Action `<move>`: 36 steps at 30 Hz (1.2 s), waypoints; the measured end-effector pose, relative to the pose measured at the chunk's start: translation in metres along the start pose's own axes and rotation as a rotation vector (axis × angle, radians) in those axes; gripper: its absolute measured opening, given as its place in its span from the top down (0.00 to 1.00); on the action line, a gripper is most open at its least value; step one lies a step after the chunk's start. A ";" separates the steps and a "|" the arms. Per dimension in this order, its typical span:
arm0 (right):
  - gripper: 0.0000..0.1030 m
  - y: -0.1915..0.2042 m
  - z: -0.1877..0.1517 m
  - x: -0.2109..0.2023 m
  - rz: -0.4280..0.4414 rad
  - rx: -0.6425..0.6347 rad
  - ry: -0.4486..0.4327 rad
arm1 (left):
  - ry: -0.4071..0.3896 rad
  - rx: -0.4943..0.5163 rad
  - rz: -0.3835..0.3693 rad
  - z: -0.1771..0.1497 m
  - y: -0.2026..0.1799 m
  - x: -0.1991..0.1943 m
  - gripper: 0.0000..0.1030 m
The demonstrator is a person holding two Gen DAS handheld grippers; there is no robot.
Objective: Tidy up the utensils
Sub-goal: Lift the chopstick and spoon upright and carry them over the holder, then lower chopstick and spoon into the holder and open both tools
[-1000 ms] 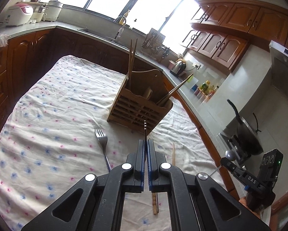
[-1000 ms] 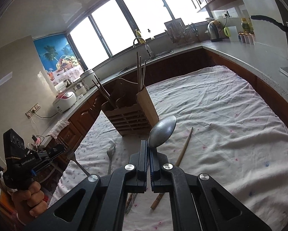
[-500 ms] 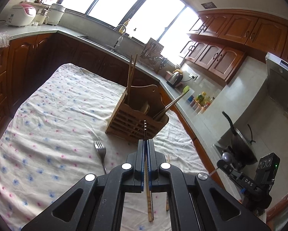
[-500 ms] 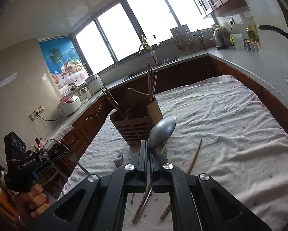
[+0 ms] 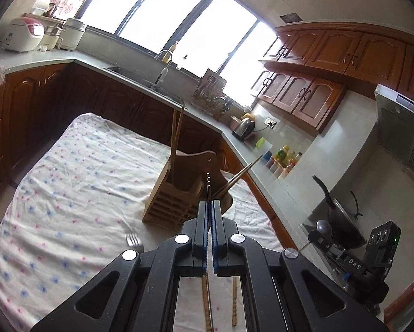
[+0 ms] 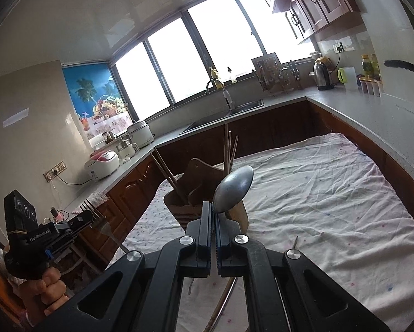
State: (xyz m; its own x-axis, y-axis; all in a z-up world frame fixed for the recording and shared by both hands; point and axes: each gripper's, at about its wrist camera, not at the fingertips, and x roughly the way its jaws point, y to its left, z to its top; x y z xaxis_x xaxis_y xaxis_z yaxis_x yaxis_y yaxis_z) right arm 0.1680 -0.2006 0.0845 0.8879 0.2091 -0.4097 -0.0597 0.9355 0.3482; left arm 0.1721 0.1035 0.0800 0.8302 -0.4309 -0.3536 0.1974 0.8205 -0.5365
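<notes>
Floral tablecloth (image 5: 77, 177) carries the wooden utensil caddy (image 5: 176, 199) ahead of you, chopsticks (image 5: 176, 130) standing in it; your left gripper (image 5: 210, 207) is clamped on a fork (image 6: 97, 217); your right gripper (image 6: 213, 210) is clamped on a spoon (image 6: 234, 188); another fork (image 5: 133, 240) lies beside the caddy.

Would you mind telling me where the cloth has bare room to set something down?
The widest free patch is the tablecloth right of the wooden holder, out to the counter-side edge. The cloth left of the holder, toward the sink cabinets, is bare too. It is crowded in front of the holder: a fork and loose chopsticks lie there.
</notes>
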 end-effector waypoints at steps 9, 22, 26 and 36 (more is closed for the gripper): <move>0.98 0.012 0.033 0.022 -0.023 -0.048 -0.077 | -0.065 0.045 -0.020 0.036 -0.005 0.023 1.00; 0.98 0.027 0.074 0.070 -0.066 -0.150 -0.157 | -0.119 0.078 -0.089 0.086 -0.002 0.098 1.00; 0.98 0.028 0.073 0.086 -0.084 -0.182 -0.158 | -0.109 0.056 -0.101 0.090 0.011 0.127 1.00; 0.98 0.025 0.054 0.122 -0.116 -0.230 -0.134 | -0.061 -0.034 -0.082 0.080 0.054 0.194 1.00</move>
State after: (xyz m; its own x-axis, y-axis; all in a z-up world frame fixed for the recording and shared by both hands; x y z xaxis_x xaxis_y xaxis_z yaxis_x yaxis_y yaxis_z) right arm 0.2995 -0.1667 0.0884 0.9463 0.0714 -0.3152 -0.0421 0.9942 0.0986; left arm 0.3856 0.0936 0.0436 0.8426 -0.4714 -0.2604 0.2488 0.7695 -0.5881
